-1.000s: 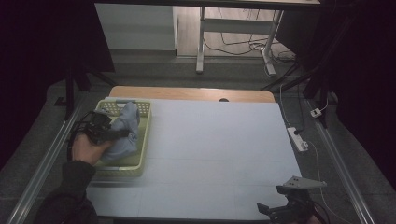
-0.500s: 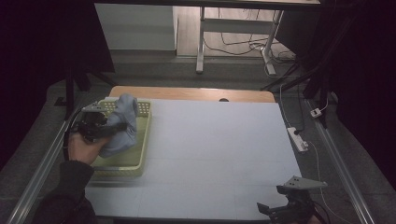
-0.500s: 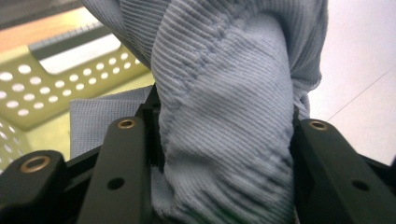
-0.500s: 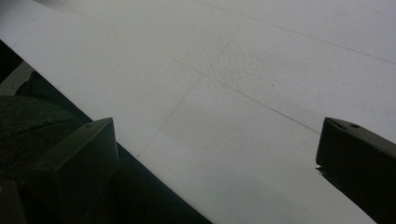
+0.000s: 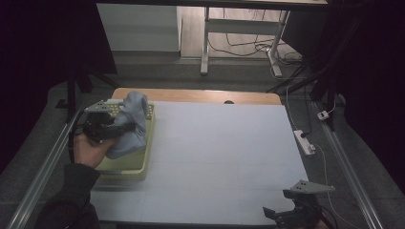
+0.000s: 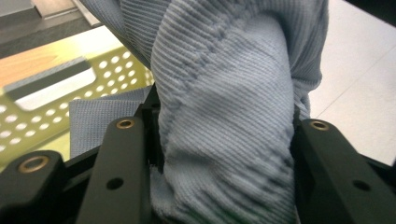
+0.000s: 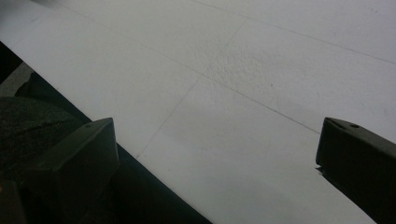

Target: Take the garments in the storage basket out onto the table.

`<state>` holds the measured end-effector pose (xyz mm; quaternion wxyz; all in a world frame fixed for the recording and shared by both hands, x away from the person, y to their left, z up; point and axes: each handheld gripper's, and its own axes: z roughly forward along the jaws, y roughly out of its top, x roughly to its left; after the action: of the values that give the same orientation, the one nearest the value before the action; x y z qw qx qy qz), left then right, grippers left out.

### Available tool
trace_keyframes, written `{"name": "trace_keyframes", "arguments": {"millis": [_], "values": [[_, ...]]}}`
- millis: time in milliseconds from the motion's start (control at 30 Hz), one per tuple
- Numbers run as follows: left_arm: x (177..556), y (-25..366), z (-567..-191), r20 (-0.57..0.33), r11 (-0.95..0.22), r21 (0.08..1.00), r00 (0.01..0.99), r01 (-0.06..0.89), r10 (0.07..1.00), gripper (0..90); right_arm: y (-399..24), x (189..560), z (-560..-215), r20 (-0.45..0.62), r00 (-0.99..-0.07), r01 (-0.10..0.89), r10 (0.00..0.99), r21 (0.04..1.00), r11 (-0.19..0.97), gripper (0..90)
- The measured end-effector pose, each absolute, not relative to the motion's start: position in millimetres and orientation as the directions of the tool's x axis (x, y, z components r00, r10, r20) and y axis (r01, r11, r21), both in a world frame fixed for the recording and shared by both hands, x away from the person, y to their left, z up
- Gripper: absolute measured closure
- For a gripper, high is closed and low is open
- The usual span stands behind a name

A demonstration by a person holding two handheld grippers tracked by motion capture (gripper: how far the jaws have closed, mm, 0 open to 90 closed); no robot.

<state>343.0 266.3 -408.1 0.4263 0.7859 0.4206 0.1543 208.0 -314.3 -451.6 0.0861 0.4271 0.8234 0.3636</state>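
Note:
A light blue ribbed cloth (image 5: 131, 124) hangs bunched above a pale yellow-green perforated basket (image 5: 125, 165) at the table's left side. My left gripper (image 5: 125, 127) is shut on the cloth, holding it lifted over the basket. In the left gripper view the blue cloth (image 6: 224, 121) bulges between the two black jaws, with the basket wall (image 6: 56, 98) behind it. My right gripper (image 5: 286, 214) rests at the table's front right edge. In the right gripper view its jaws stand wide apart over the bare white table top (image 7: 243, 74), nothing between them.
The white table top (image 5: 219, 152) stretches from the basket to the right. A wooden strip (image 5: 196, 95) runs along its far edge. A white power strip (image 5: 305, 142) lies on the floor at the right, with metal rails along both sides.
My left gripper has risen with the blue cloth, pulling it up out of the basket. The right gripper has stayed where it was.

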Motion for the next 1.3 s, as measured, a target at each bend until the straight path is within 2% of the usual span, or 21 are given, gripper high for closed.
{"name": "trace_keyframes", "arguments": {"millis": [533,1300], "values": [[346.0,219.7,-384.9,-0.1,-0.337,0.816,0.689,0.469,0.718,54.4,-313.9,208.2,-451.9,0.169,-0.619,0.644,0.767,0.668,0.372,0.0],[365.4,153.4,-380.3,-0.078,-0.418,0.803,0.771,0.425,0.632,54.0,-314.2,208.2,-452.0,0.175,-0.622,0.644,0.764,0.669,0.371,0.0]]}}
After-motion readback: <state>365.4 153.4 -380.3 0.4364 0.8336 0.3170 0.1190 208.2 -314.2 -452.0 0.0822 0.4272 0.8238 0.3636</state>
